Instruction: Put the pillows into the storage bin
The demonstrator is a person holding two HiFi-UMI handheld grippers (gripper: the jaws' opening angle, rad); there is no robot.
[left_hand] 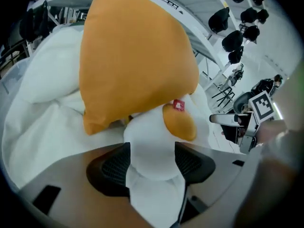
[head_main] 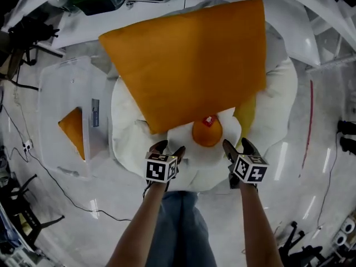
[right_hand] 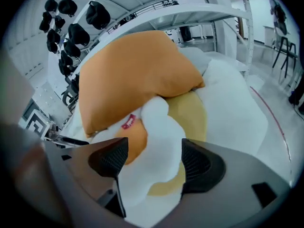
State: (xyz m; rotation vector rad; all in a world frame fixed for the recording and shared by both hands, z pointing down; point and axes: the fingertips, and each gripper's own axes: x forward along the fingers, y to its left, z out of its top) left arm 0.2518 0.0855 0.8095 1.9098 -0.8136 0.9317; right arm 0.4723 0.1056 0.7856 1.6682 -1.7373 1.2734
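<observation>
A big orange square pillow [head_main: 189,60] lies tilted on a pile of white pillows. Under its near corner lies a small fried-egg pillow [head_main: 207,131], white with an orange yolk and a red tag. It rests on a larger white egg pillow [head_main: 278,88] with a yellow yolk. My left gripper [head_main: 168,148] is open at the small pillow's left near edge. In the left gripper view [left_hand: 152,160] a white lobe [left_hand: 152,146] fills the gap between the pads. My right gripper [head_main: 238,144] is open at its right edge, with white rim [right_hand: 156,146] between the jaws.
A clear storage bin [head_main: 55,93] stands at the left with another orange pillow [head_main: 74,131] inside. Cables trail over the floor at the lower left. A red line [head_main: 307,121] runs along the floor at the right. The person's legs [head_main: 181,227] are just behind the pile.
</observation>
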